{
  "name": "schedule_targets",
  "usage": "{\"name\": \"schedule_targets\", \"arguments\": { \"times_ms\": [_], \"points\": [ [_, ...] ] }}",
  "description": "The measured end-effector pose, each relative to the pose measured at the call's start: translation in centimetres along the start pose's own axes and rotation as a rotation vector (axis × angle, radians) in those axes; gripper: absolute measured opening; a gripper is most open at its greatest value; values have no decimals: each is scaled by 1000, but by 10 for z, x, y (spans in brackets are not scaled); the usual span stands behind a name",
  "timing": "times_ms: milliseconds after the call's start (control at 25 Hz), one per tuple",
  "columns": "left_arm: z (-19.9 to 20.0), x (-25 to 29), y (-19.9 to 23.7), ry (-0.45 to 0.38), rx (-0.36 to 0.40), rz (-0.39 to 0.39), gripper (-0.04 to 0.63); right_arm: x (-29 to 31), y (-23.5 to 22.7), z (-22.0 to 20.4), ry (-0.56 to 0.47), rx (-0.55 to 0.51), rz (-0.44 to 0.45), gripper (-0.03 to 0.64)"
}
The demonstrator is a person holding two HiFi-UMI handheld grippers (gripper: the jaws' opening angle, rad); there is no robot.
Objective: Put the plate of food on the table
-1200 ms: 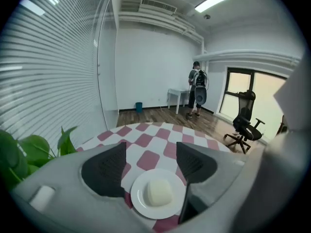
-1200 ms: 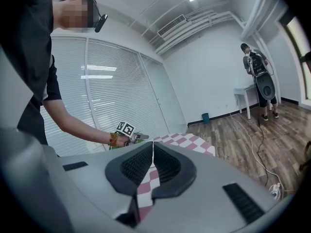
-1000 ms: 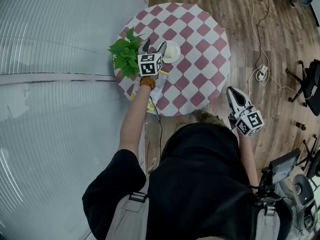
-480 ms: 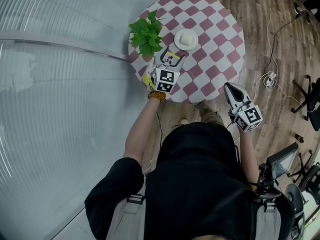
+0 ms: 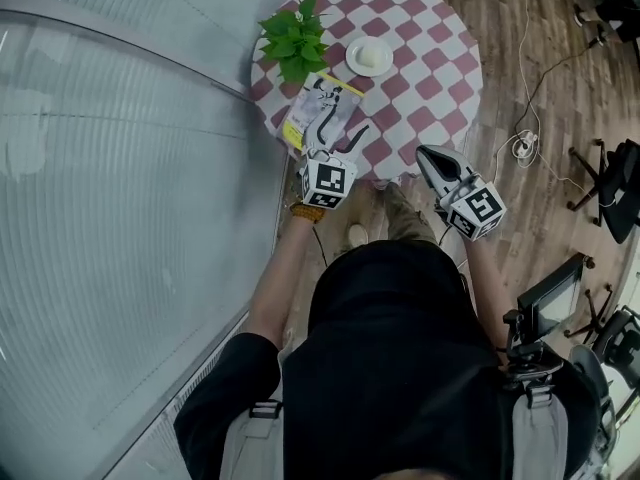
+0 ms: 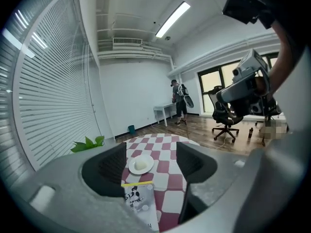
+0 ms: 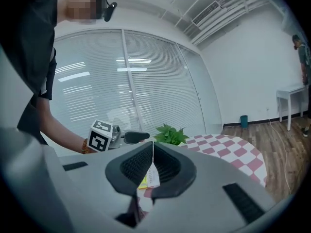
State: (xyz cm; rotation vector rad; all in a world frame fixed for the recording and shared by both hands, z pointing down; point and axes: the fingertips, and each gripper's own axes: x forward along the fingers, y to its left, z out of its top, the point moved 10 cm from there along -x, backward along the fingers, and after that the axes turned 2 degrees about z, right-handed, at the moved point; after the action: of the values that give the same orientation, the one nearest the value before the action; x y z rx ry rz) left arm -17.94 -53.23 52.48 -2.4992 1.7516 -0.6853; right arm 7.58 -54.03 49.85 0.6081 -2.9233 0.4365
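A small white plate [image 5: 368, 56] with a pale lump of food sits on the round red-and-white checkered table [image 5: 440, 78], next to a green plant [image 5: 295, 36]. My left gripper [image 5: 340, 134] hovers over the table's near edge, above a booklet [image 5: 318, 111], open and empty. In the left gripper view the plate [image 6: 141, 164] shows between the spread jaws, well beyond the gripper [image 6: 151, 155]. My right gripper [image 5: 424, 155] is held off the table's near right edge, shut on nothing. In the right gripper view its fingers [image 7: 141, 165] meet.
A window wall with blinds [image 5: 120, 168] runs along the left. Wooden floor [image 5: 520, 48] with a cable and office chairs [image 5: 610, 178] lies to the right. A person stands by a white desk [image 6: 165, 111] far across the room.
My left gripper has drawn back from the plate toward the table's near edge, leaving the plate on the table. The whole view has shifted as the person stepped back.
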Motion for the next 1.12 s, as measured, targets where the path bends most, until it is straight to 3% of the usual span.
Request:
{"name": "schedule_targets", "arguments": {
  "times_ms": [400, 560, 960, 1120],
  "points": [
    [-5, -95, -27, -80, 84, -22, 310, 14, 75, 8, -45, -109, 100, 12],
    [6, -117, -27, -131, 118, -16, 310, 16, 90, 30, -80, -186, 128, 12],
    [31, -174, -26, -291, 105, 38, 310, 6, 140, 69, -235, -368, 116, 12],
    [35, -179, -26, -326, 72, 50, 309, 7, 143, 79, -272, -383, 97, 12]
  ]
}}
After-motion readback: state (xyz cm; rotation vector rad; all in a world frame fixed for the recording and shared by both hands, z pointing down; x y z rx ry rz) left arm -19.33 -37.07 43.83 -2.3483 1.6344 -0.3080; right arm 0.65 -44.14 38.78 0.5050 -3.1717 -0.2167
